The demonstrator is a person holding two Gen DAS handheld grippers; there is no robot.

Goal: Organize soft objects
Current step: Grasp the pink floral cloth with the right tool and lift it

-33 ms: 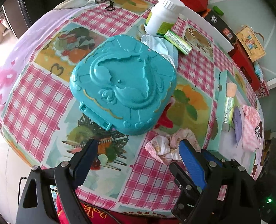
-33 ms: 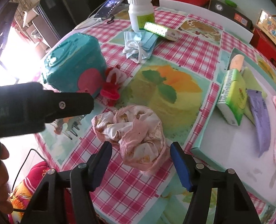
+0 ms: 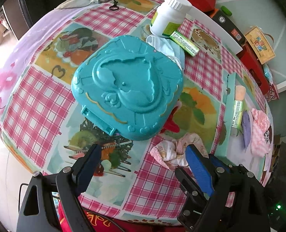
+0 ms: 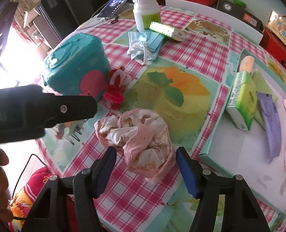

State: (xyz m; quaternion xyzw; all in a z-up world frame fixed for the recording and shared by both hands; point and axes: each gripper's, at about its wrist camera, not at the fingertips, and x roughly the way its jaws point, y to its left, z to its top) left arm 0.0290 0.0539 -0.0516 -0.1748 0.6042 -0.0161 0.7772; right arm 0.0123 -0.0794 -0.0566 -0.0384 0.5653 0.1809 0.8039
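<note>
Hovering right gripper (image 4: 145, 154) open around one pink cloth (image 4: 141, 131), left gripper (image 3: 143, 154) open, empty, one teal case (image 3: 127, 89), one bottle (image 4: 145, 11), one tray (image 4: 216, 135).

Nothing has changed: both views match the earlier pictures, which were taken at the same instant.

We see the cloth (image 4: 137, 133) before us on the table (image 4: 197, 46), case (image 4: 75, 65) behind-left, tray (image 4: 239, 150) right, bottle (image 4: 145, 11) far behind.
</note>
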